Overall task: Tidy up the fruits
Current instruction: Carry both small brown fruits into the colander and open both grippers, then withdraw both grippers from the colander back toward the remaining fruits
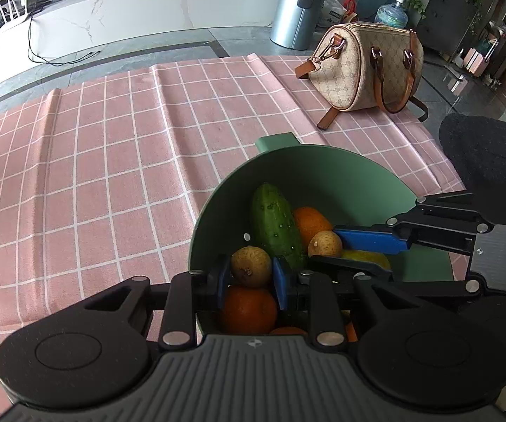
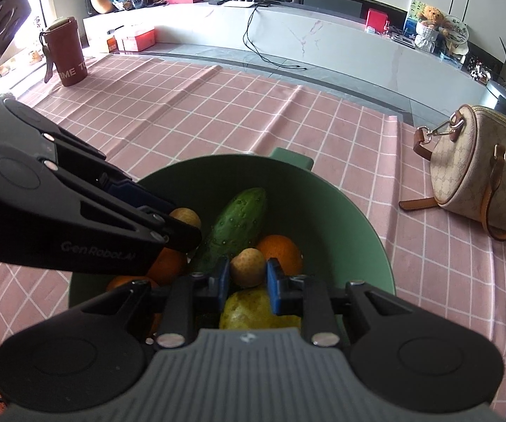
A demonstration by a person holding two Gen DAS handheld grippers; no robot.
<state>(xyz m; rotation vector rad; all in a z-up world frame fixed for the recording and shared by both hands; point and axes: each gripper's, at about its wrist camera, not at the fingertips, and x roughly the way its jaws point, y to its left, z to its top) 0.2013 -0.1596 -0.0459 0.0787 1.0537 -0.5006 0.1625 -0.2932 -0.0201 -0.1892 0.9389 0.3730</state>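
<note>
From my left wrist view, my left gripper (image 1: 251, 274) has its blue pads pinched on a small, round, rough-skinned brown fruit (image 1: 251, 266), held just above the pile inside the smooth, matte green bowl (image 1: 323, 172). Beneath it sits a glossy orange (image 1: 248, 311); a bumpy, tapered cucumber (image 1: 276, 227) leans against the bowl's far wall, with another orange (image 1: 311, 221) beside it. My right gripper (image 1: 337, 246) reaches in from the right, its blue finger touching a second brown fruit (image 1: 325, 243). The bowl rests on a creased pink cloth (image 1: 112, 161) with a white grid; a patterned beige handbag (image 1: 362, 66) with tan leather straps stands beyond. From my right wrist view, my right gripper (image 2: 248, 276) is clamped narrow on that second brown fruit (image 2: 248, 267), above a dull, lumpy yellow fruit (image 2: 256, 307). The cucumber (image 2: 235, 227) slants up and right, an orange (image 2: 282, 251) is just right of it. My left gripper (image 2: 179, 221) enters from the left, black and hard-edged, with its brown fruit (image 2: 186, 218) partly hidden behind its fingers. A brown cylindrical cup (image 2: 64, 51) stands at the cloth's far left corner.
</note>
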